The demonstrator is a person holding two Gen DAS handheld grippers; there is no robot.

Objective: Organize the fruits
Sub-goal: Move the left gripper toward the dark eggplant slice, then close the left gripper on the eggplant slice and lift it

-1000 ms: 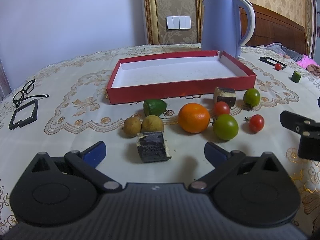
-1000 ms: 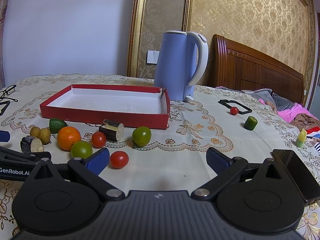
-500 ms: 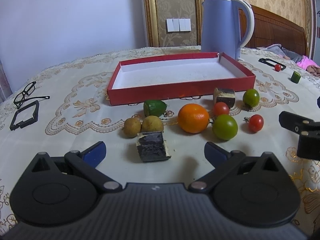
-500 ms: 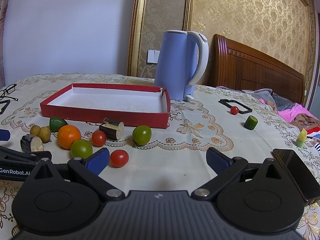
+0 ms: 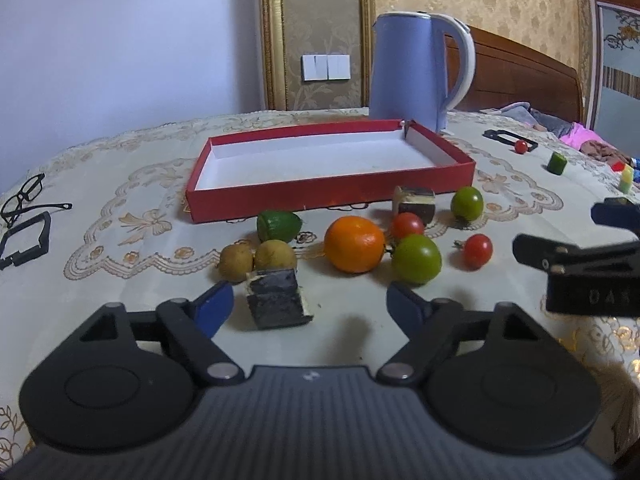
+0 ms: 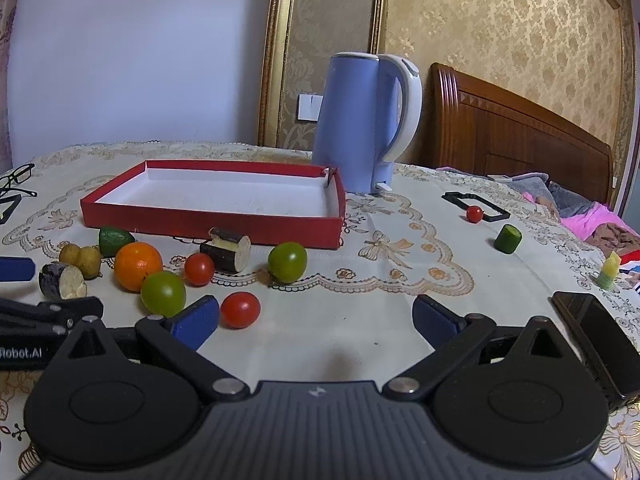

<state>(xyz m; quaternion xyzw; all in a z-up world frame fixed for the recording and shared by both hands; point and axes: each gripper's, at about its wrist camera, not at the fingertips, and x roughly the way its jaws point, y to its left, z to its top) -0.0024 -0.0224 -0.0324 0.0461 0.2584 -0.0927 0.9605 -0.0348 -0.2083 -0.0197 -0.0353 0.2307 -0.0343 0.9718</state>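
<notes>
An empty red tray [image 5: 328,200] [image 6: 212,224] lies on the cloth-covered table. In front of it lie an orange [image 5: 354,244] [image 6: 138,266], green tomatoes [image 5: 416,258] [image 6: 287,262], red tomatoes [image 5: 478,250] [image 6: 240,310], two brown round fruits [image 5: 256,258], a green piece [image 5: 278,225] and dark eggplant chunks [image 5: 276,298] [image 6: 226,244]. My left gripper [image 5: 310,306] is open, low over the table, with an eggplant chunk between its fingers. My right gripper [image 6: 316,320] is open and empty, a red tomato by its left finger.
A blue kettle [image 5: 412,76] [image 6: 366,120] stands behind the tray. Glasses [image 5: 24,194] lie far left. A black frame, a red tomato [image 6: 475,214], a green cylinder [image 6: 508,239] and a yellow piece [image 6: 608,270] lie right. A dark phone [image 6: 592,332] lies near right.
Both grippers have tilted up and edged slightly forward; the fruits sit a little closer. Jaws stay open. Nothing on the table has moved.
</notes>
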